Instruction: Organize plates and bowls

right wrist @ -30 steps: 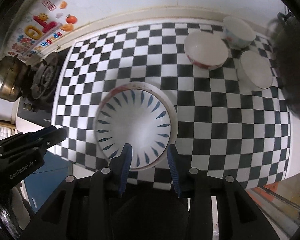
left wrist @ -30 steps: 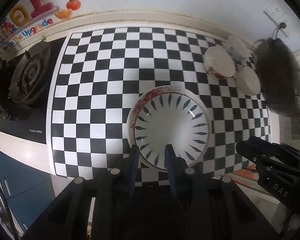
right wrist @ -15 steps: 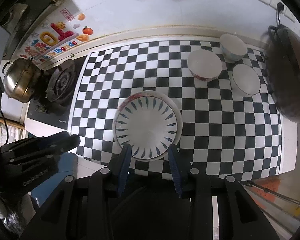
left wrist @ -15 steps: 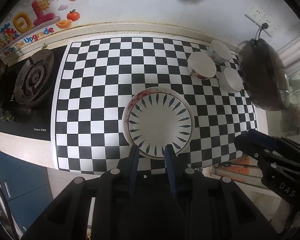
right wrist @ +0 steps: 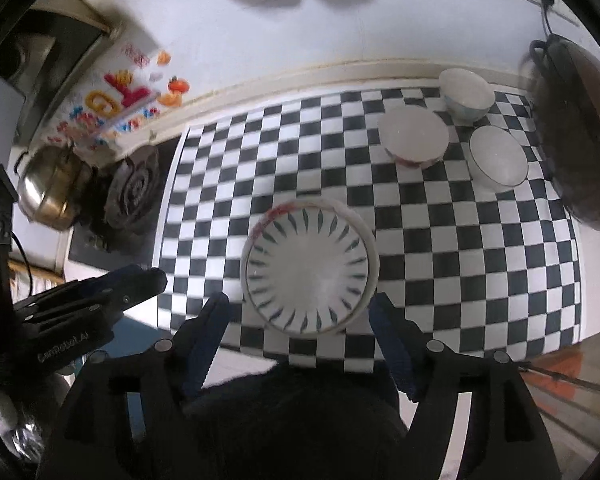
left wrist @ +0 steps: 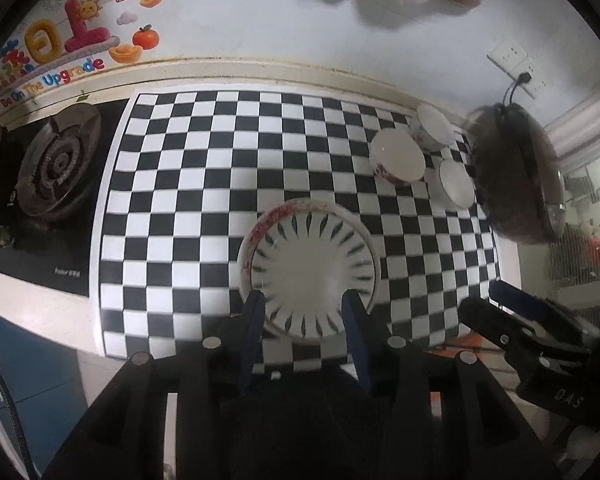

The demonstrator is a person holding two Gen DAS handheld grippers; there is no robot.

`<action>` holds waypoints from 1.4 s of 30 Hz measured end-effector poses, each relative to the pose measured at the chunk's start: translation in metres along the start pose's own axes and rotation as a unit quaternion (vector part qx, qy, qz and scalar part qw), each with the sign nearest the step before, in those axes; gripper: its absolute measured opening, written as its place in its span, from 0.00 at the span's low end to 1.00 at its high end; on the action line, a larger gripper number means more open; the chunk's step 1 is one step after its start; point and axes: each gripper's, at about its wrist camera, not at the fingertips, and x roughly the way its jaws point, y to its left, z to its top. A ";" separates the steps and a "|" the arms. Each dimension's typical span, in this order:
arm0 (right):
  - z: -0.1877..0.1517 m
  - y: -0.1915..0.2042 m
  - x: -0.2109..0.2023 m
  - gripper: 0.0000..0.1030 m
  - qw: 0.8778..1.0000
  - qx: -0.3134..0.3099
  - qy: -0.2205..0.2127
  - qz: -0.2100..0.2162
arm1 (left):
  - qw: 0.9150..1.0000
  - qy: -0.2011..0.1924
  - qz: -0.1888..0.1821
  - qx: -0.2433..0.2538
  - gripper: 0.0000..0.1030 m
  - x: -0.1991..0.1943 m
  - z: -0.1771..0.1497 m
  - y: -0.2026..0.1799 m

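Observation:
A white plate with blue leaf marks (left wrist: pixel 312 268) lies stacked on a red-patterned plate (left wrist: pixel 262 222) on the checkered mat; the pair also shows in the right wrist view (right wrist: pixel 308 270). Three bowls stand at the back right: a red-patterned bowl (left wrist: pixel 397 156), a blue-patterned bowl (left wrist: pixel 434 128) and a white dark-rimmed bowl (left wrist: pixel 456 184). My left gripper (left wrist: pixel 305 312) is open and empty above the plates' near edge. My right gripper (right wrist: pixel 300 312) is open wide and empty, also above the near edge.
A dark wok (left wrist: pixel 516 176) stands at the mat's right edge. A gas burner (left wrist: pixel 58 160) lies left of the mat, with a metal kettle (right wrist: pixel 50 186) beyond it. The counter's front edge runs just under both grippers. A wall with a socket (left wrist: pixel 516 64) is behind.
Both grippers have opened their jaws wider. Both have come back down and closer to the stacked plates after having pulled back. The plates and bowls have not moved.

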 end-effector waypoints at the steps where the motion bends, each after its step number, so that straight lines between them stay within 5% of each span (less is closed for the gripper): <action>1: 0.002 -0.003 0.001 0.78 1.000 0.002 -0.009 0.002 | 1.000 -0.001 -0.002 -0.001 0.36 0.003 0.005 0.000; 7: 0.037 -0.061 0.021 0.79 0.997 0.069 -0.040 0.000 | 1.000 -0.026 0.004 0.007 0.36 0.029 0.049 -0.016; 12: 0.090 -0.117 0.046 0.78 0.993 0.112 -0.043 0.010 | 1.000 0.010 -0.026 0.002 0.36 0.079 0.093 -0.044; 21: 0.204 -0.191 0.147 0.59 0.998 0.048 0.045 -0.020 | 0.995 0.090 -0.024 -0.040 0.36 0.201 0.163 -0.098; 23: 0.221 -0.202 0.173 0.47 0.997 0.032 0.072 -0.024 | 0.993 0.101 -0.021 -0.053 0.34 0.226 0.173 -0.101; 29: 0.248 -0.226 0.231 0.26 0.990 0.005 0.136 -0.026 | 0.988 0.134 -0.016 -0.076 0.34 0.279 0.189 -0.104; 34: 0.259 -0.234 0.256 0.10 0.987 -0.012 0.159 -0.032 | 0.987 0.147 -0.015 -0.064 0.15 0.300 0.190 -0.110; 42: 0.261 -0.242 0.256 0.08 0.986 -0.010 0.163 -0.024 | 0.990 0.129 -0.006 -0.059 0.15 0.276 0.187 -0.113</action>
